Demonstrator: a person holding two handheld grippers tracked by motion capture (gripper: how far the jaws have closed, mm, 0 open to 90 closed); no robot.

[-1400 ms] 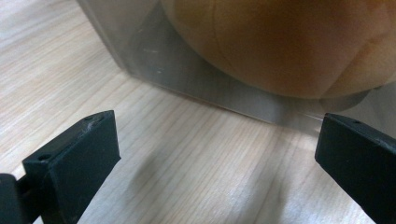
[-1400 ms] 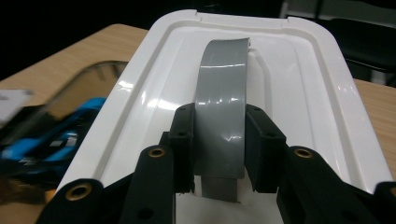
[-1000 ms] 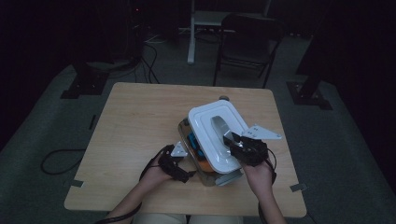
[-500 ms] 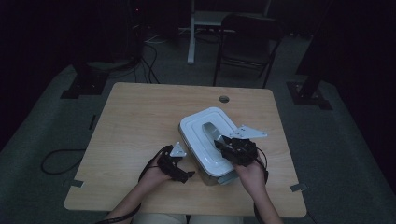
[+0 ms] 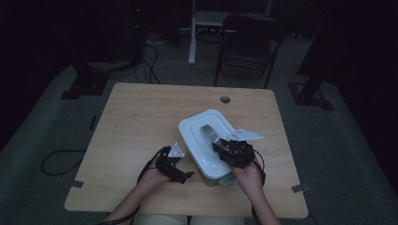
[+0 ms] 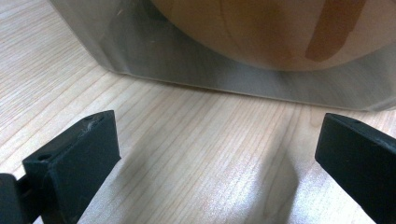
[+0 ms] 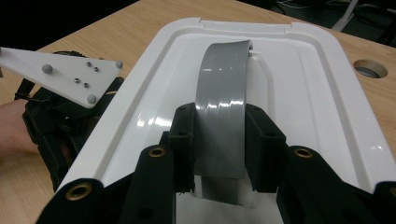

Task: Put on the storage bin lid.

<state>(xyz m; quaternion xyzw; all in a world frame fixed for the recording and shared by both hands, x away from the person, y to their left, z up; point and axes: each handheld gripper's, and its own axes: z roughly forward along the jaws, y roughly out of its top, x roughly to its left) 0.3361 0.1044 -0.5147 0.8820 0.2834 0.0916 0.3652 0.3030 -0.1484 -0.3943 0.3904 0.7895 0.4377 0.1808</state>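
Right tool [image 7: 219, 135] clenches the unlabelled white lid's grey handle [image 7: 222, 88]; left tool [image 6: 210, 154] stands released.

Room lying dim, far part fading into black. Grey carpet floor [image 5: 42, 187] surrounding light wood table [image 5: 141, 117]; round cable hole [image 5: 225, 99] sitting near table's far edge. Dark folding chair [image 5: 248, 47] standing beyond far edge, white stand post [image 5: 192, 42] rising just left of it. Black cables [image 5: 150, 51] trailing across floor far left. Dark stand bases [image 5: 82, 84] resting off both far corners.
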